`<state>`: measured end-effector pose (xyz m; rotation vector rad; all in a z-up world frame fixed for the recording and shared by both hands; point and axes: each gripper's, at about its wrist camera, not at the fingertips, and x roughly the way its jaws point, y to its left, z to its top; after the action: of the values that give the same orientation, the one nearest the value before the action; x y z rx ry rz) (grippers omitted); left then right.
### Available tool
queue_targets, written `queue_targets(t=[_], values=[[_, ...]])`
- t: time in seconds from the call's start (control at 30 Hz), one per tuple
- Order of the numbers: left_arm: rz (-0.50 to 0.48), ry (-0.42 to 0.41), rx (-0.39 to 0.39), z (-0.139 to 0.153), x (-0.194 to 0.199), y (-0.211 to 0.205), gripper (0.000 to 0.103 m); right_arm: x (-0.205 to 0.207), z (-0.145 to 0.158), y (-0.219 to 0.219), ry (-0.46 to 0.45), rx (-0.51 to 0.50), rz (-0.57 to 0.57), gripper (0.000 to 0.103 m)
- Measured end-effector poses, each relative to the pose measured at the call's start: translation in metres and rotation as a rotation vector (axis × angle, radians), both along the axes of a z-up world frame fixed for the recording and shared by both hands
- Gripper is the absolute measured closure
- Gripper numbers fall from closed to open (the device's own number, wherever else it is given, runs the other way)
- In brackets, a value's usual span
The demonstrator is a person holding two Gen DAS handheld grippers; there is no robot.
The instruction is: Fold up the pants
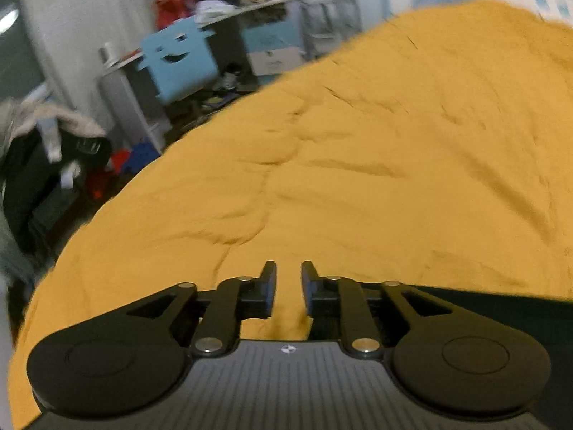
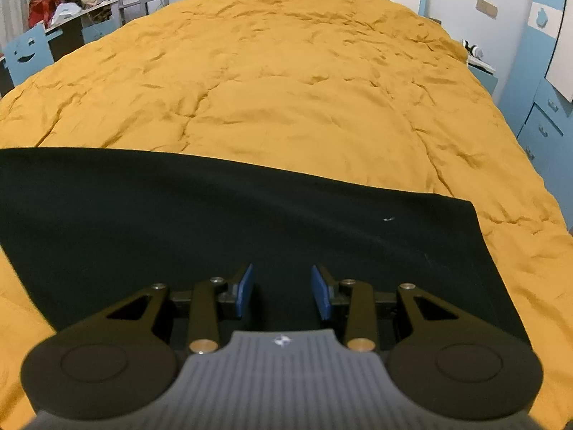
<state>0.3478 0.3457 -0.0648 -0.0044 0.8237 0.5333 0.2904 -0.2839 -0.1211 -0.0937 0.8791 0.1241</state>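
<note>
Pants [image 2: 222, 229], dark, flat on yellow quilt [image 2: 286, 89]: right view only. Left gripper [image 1: 288, 286] and right gripper [image 2: 283, 290] both open, empty. Blurred desk [image 1: 229, 10], probably cluttered.

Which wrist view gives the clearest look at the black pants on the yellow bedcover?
The right wrist view: the flat black fabric pants span the frame on the mustard-yellow quilted bedcover, far edge and one corner visible. The left wrist view shows only a dark strip behind its fingers.

No text, label, brand or number can be read anywhere
</note>
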Motion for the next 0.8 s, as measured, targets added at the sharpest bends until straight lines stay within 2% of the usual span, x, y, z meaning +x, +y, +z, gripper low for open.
queue_targets(t=[0.1, 0.17, 0.23, 0.37, 0.57, 0.67, 0.77, 0.8], values=[[0.061, -0.048, -0.19, 0.01, -0.035, 0.019, 0.078, -0.011, 0.005, 0.01, -0.001, 0.021, 0.016, 0.069], [0.102, -0.092, -0.307, 0.009, -0.057, 0.028, 0.07, -0.02, 0.008, 0.02, 0.0, 0.026, 0.034, 0.069], [0.143, -0.127, -0.463, 0.0, -0.08, 0.037, 0.061, -0.03, 0.009, 0.03, 0.006, 0.027, 0.051, 0.069], [0.203, -0.213, -0.697, -0.023, -0.107, 0.049, 0.061, -0.046, 0.011, 0.045, 0.024, 0.021, 0.06, 0.069], [0.294, -0.316, -0.842, -0.046, -0.12, 0.062, 0.061, -0.076, 0.017, 0.073, 0.034, -0.013, 0.119, 0.069], [0.335, -0.339, -0.871, -0.056, -0.117, 0.065, 0.062, -0.086, 0.013, 0.094, 0.032, -0.061, 0.175, 0.069], [0.344, -0.361, -0.873, -0.06, -0.118, 0.066, 0.071, -0.092, 0.003, 0.111, 0.046, -0.119, 0.203, 0.069], [0.342, -0.359, -0.863, -0.059, -0.118, 0.065, 0.079, -0.094, 0.001, 0.115, 0.043, -0.139, 0.209, 0.069]])
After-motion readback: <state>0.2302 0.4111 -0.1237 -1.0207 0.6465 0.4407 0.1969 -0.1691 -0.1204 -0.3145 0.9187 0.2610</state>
